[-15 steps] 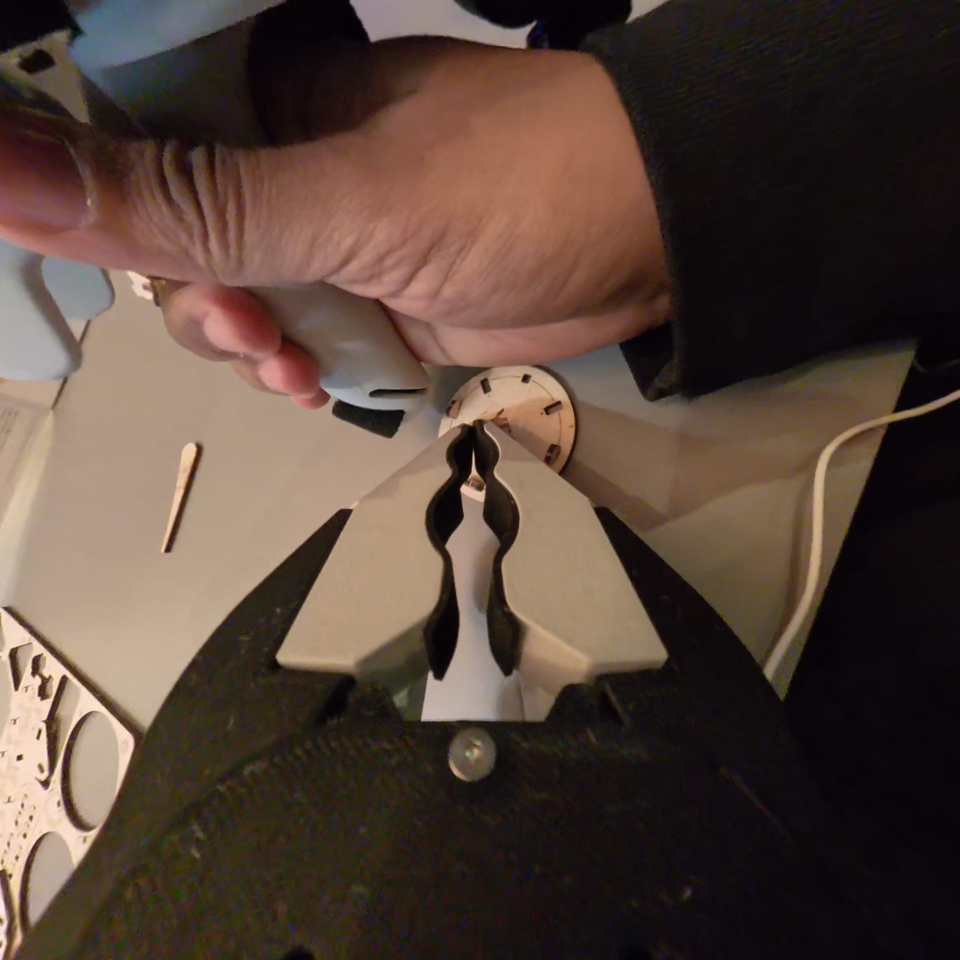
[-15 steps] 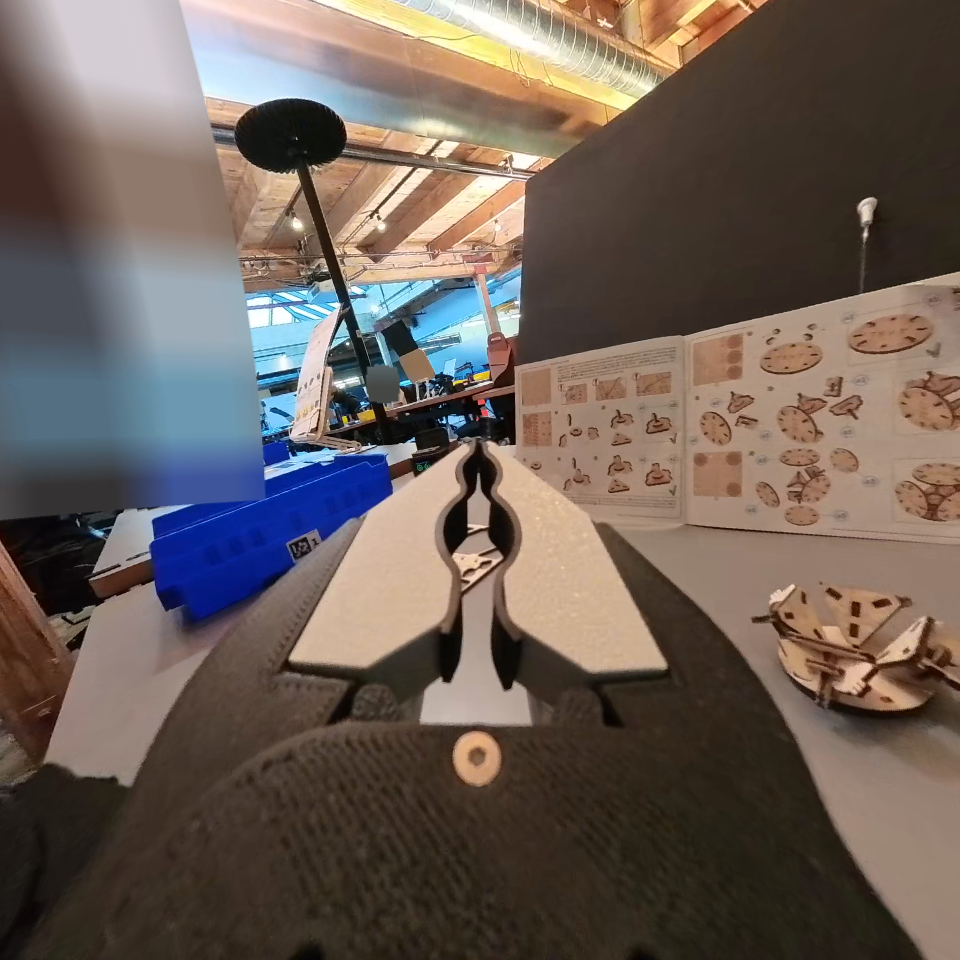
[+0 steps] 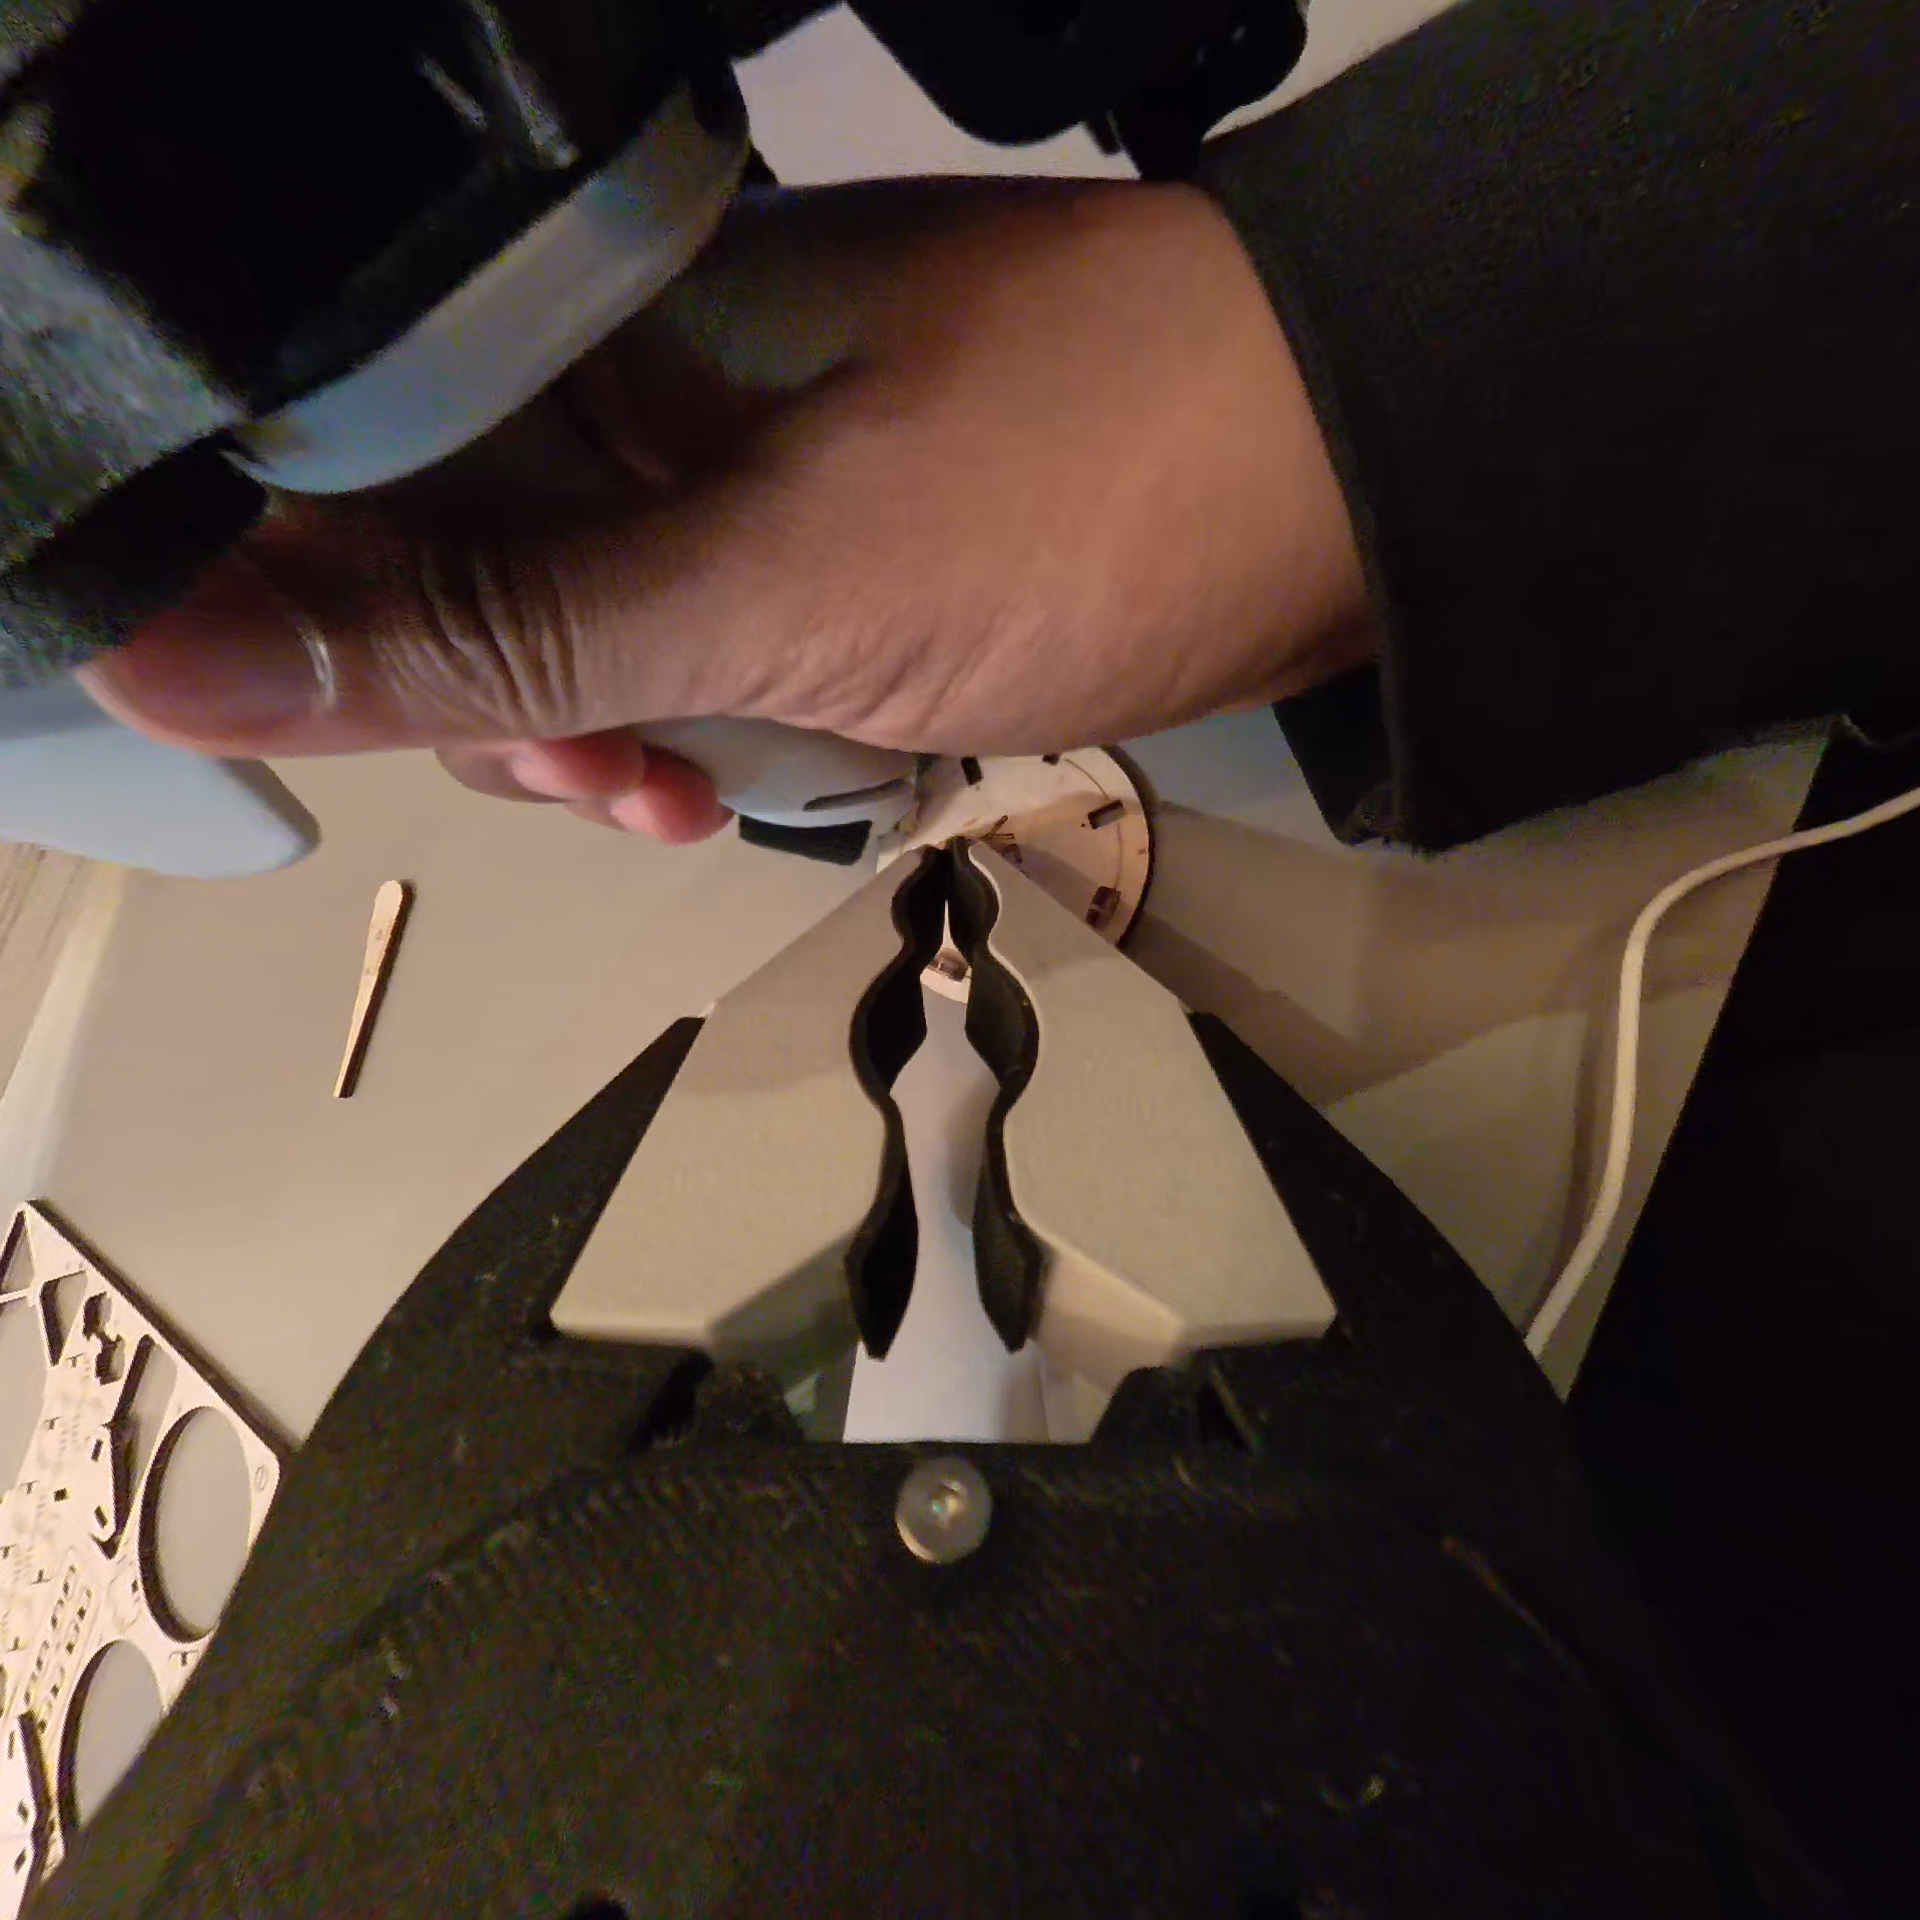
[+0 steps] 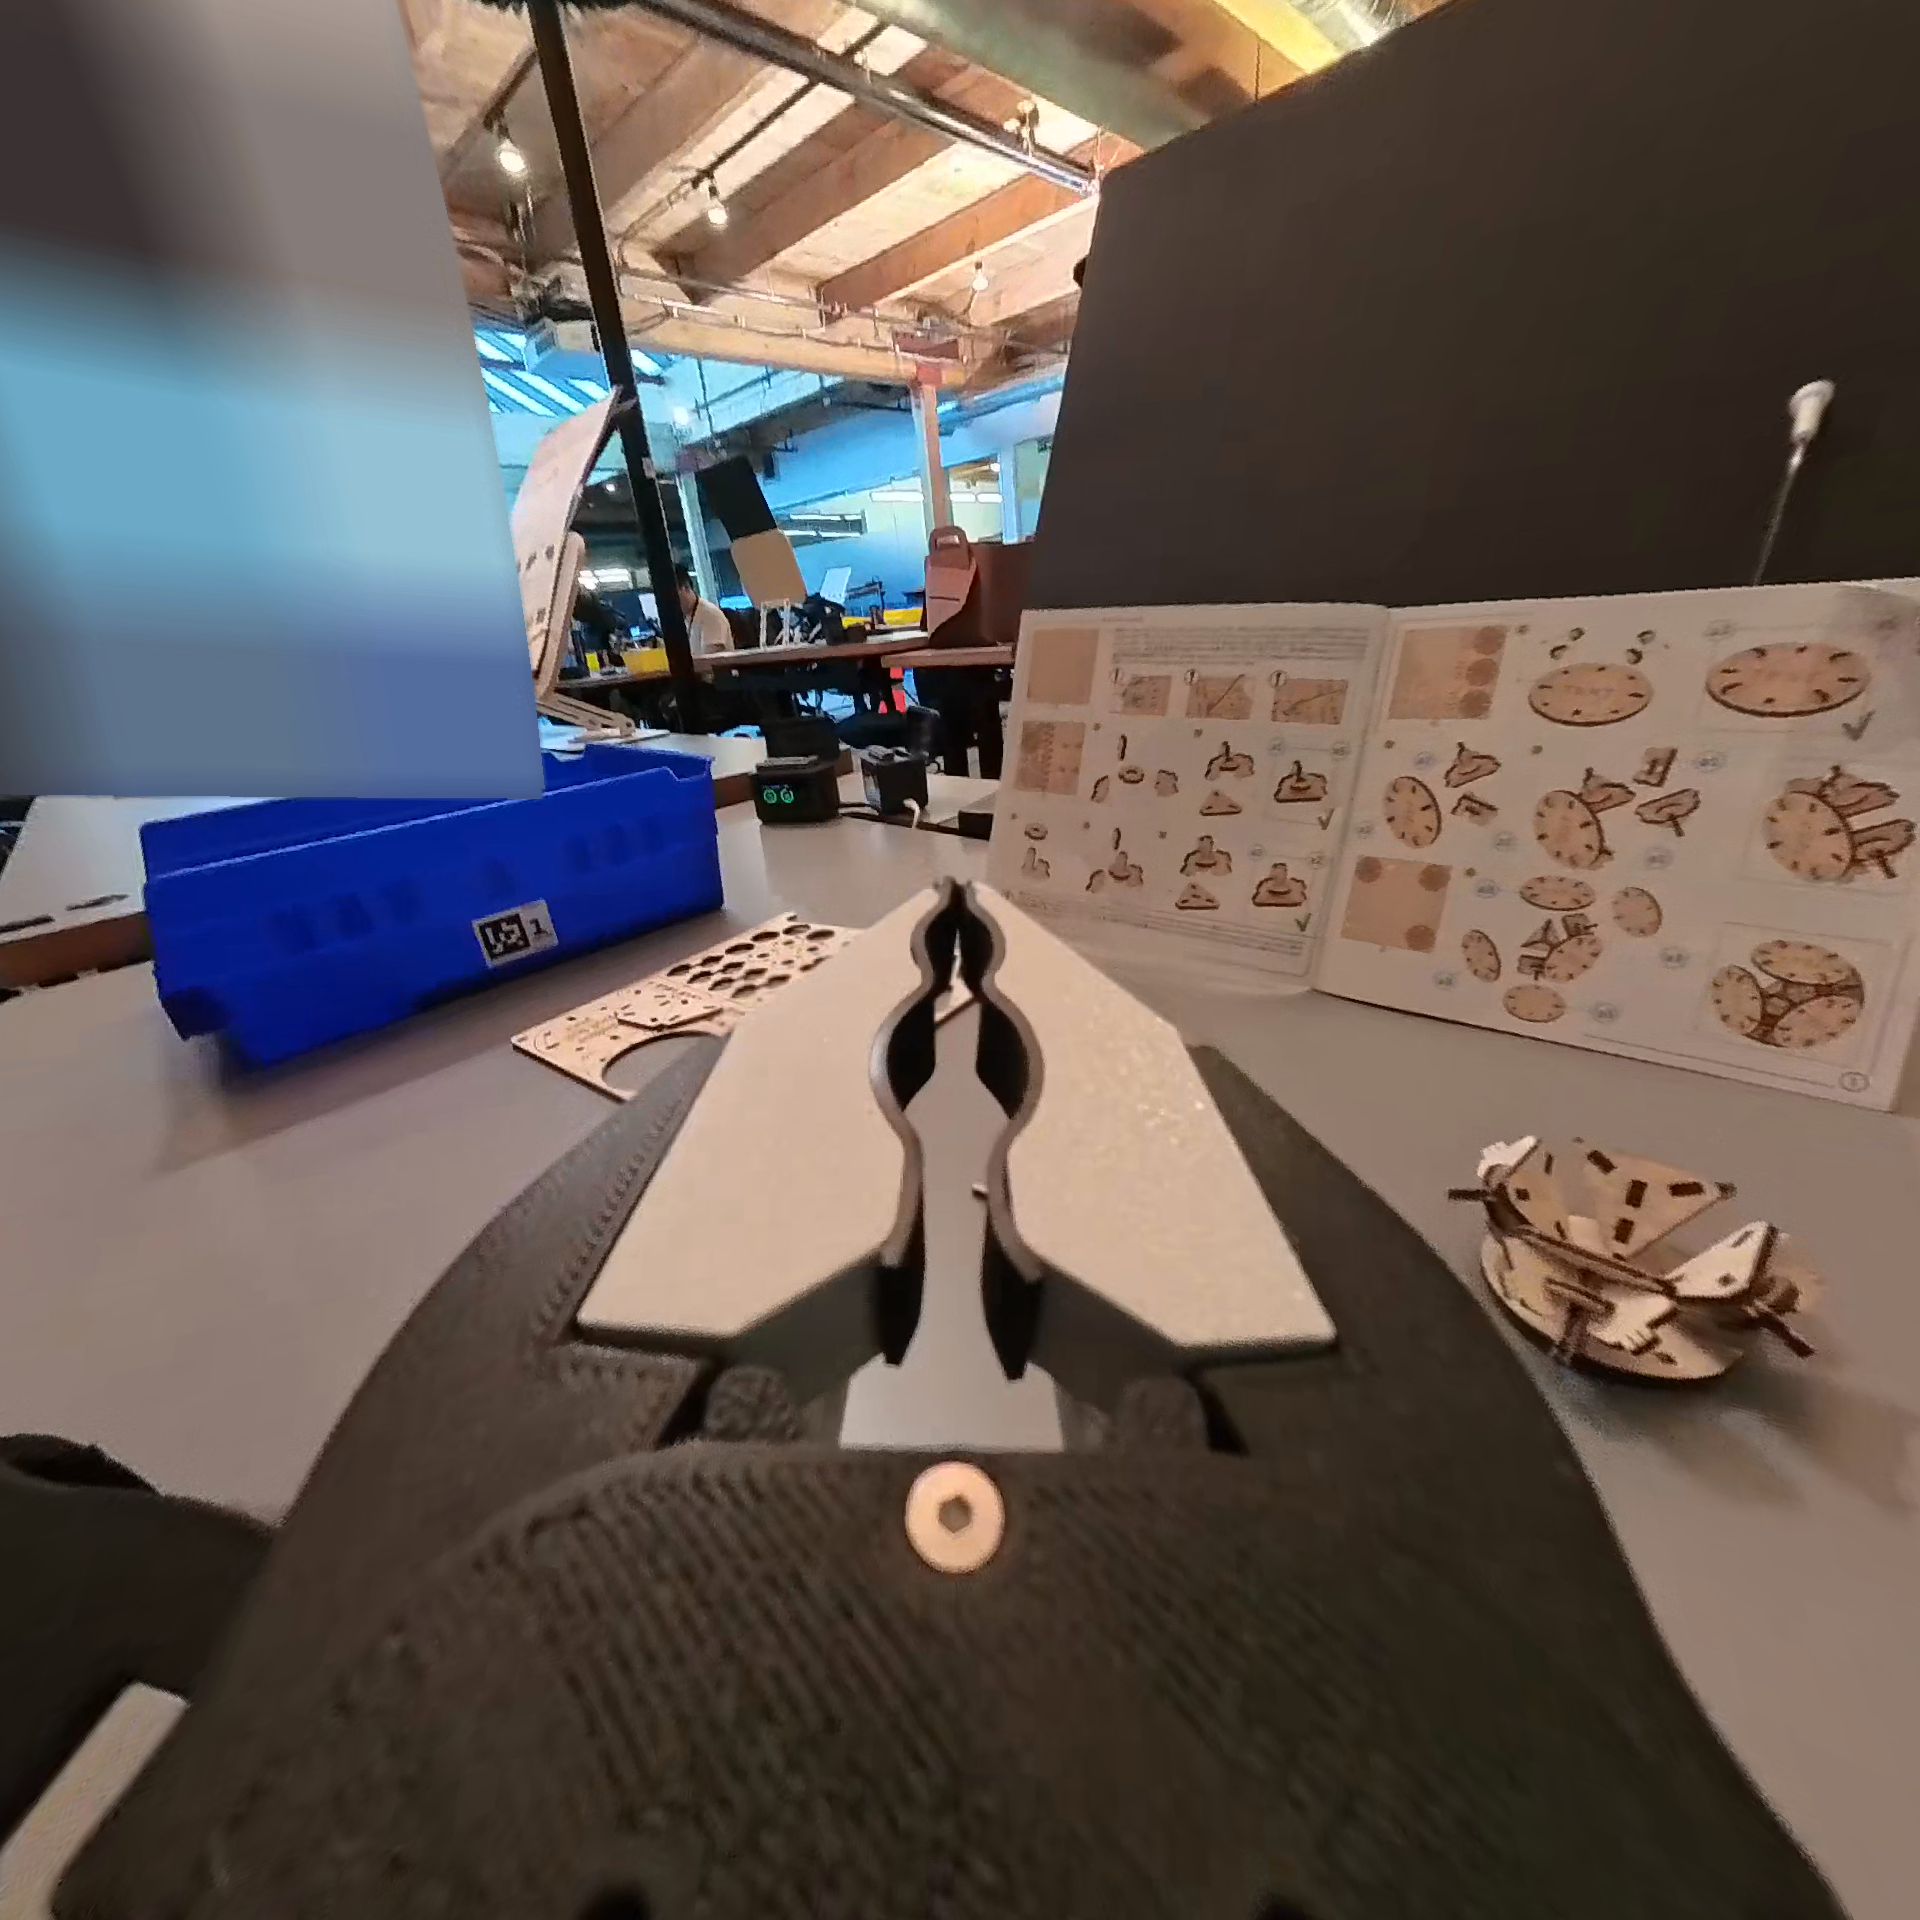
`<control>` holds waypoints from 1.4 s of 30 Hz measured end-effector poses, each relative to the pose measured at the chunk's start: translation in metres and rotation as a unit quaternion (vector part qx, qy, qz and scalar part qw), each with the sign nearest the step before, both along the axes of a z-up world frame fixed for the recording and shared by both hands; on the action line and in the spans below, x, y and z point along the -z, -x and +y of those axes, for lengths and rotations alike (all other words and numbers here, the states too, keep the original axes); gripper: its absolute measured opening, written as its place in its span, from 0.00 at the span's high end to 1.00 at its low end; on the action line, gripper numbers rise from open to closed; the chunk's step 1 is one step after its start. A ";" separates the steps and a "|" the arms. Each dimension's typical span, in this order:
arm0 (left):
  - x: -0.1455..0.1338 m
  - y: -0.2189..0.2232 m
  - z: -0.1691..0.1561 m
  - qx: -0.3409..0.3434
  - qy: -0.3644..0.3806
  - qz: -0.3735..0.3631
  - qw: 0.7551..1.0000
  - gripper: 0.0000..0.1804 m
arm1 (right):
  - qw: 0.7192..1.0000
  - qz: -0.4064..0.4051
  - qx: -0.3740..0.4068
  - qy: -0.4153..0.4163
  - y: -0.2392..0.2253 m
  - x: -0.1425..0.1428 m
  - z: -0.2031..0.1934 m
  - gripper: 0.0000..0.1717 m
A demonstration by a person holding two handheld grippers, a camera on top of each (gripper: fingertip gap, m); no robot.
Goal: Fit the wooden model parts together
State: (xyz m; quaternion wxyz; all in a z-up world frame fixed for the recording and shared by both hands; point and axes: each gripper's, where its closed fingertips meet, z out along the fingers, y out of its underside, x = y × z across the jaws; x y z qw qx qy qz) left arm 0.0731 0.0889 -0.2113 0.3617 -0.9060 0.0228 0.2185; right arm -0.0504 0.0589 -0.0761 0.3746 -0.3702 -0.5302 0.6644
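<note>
The left hand-held gripper [image 3: 951,854] hangs over a round wooden disc [image 3: 1049,821] with small slots around its rim, lying flat on the grey tabletop [image 3: 260,1143]; its fingers [image 3: 1122,1122] are drawn together at the tips right above the disc, though whether they pinch a small piece standing on it is too cramped to tell. A hand [image 3: 831,499] in a dark sleeve crosses just above, gripping a pale blue handle. Off to one side lie a thin wooden stick [image 3: 372,987] and a laser-cut plywood sheet [image 3: 94,1507] with round holes already punched out; a white cable [image 3: 1621,1091] trails along the edge. The right hand-held gripper [image 4: 958,888] is closed on nothing, held clear above the tabletop. Around it sit a blue bin [image 4: 416,883], another plywood sheet [image 4: 665,997], an open instruction booklet [image 4: 1455,831], and a partly built wooden assembly [image 4: 1621,1268] on a disc base.
</note>
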 end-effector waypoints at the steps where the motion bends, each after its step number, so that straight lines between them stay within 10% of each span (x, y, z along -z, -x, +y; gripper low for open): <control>1: 0.000 0.000 0.000 0.000 0.000 0.000 1.000 0.99 | 1.000 0.001 0.002 -0.002 0.000 0.000 0.001 1.00; 42: 0.000 0.000 0.000 -0.003 0.000 -0.003 1.000 0.99 | 0.999 0.008 -0.032 0.035 -0.001 -0.013 0.003 1.00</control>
